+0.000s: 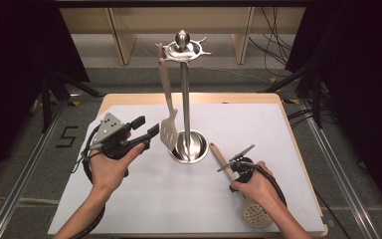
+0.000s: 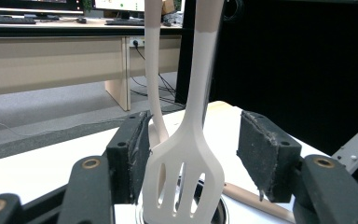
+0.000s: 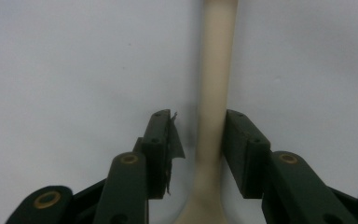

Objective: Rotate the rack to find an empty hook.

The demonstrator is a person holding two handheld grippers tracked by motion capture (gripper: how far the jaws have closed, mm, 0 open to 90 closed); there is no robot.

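Here, cream slotted spatula, hanging upright

I count one metal utensil stand, one slotted spatula hanging on it, and one skimmer spoon lying on the tabletop. That makes two utensils in all. I also count two hand-held grippers: left and right.

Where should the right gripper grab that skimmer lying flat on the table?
Grip the skimmer on its straight handle, just above where it flares toward the perforated head. Come from above with the right gripper, jaws straddling the handle crosswise: it is narrow, even and lies flat on the white mat.
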